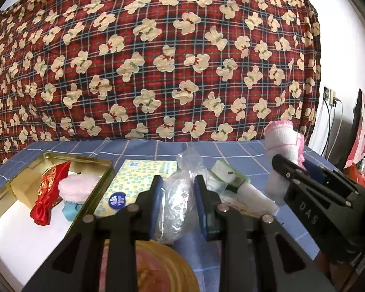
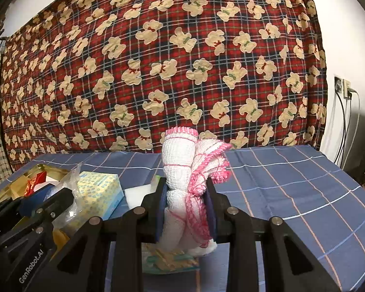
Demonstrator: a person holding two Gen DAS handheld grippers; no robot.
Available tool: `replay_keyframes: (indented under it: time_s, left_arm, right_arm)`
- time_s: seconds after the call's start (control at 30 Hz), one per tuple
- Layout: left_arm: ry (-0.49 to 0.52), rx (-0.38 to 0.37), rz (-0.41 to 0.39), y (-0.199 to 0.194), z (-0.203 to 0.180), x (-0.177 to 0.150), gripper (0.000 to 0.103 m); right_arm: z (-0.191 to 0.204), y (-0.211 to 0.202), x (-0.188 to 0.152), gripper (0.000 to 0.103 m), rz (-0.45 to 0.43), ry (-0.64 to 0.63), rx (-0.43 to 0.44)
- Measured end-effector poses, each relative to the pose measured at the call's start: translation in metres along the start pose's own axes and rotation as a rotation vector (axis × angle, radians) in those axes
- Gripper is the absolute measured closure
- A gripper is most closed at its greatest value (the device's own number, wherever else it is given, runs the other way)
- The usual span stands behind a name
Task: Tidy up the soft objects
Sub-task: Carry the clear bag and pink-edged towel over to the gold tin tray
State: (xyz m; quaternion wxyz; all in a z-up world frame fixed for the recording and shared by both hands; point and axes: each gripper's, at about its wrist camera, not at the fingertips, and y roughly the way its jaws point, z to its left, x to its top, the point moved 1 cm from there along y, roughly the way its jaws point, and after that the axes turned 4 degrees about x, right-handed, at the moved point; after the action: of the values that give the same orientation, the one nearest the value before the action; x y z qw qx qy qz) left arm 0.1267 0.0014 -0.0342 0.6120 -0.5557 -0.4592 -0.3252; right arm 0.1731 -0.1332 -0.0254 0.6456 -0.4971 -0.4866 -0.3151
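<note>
Two items are gripped right of the tin [image 1: 98, 182]: bag [image 1: 176, 202] by left fingers [image 1: 158, 194], upright cloth [image 2: 182, 170] by right fingers [image 2: 161, 204].

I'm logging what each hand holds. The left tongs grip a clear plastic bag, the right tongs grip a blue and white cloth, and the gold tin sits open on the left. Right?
One detail is off: the cloth in the right tongs is pink and white, as the right wrist view shows. The left tongs do grip the clear plastic bag, and the gold tin is open on the left.
</note>
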Motion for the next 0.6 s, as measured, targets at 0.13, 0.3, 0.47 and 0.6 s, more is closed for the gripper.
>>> replay_keyframes:
  time_s: [0.13, 0.3, 0.47, 0.6]
  left_arm:
    - [-0.005, 0.003, -0.009, -0.003, 0.004, -0.001, 0.078]
    - [-0.028, 0.001, -0.001, -0.002, 0.011, -0.001, 0.078]
    - [-0.05, 0.0, 0.002, -0.003, 0.017, -0.002, 0.078]
    - [-0.06, 0.0, 0.001, -0.003, 0.02, -0.002, 0.078]
  right_arm:
    - [0.007, 0.001, -0.001, 0.071, 0.002, -0.006, 0.014]
    - [0.014, 0.002, 0.0, 0.071, 0.004, -0.015, 0.021]
    - [0.018, 0.001, -0.001, 0.071, 0.007, -0.016, 0.028]
    - [0.021, 0.001, -0.001, 0.071, 0.006, -0.018, 0.031]
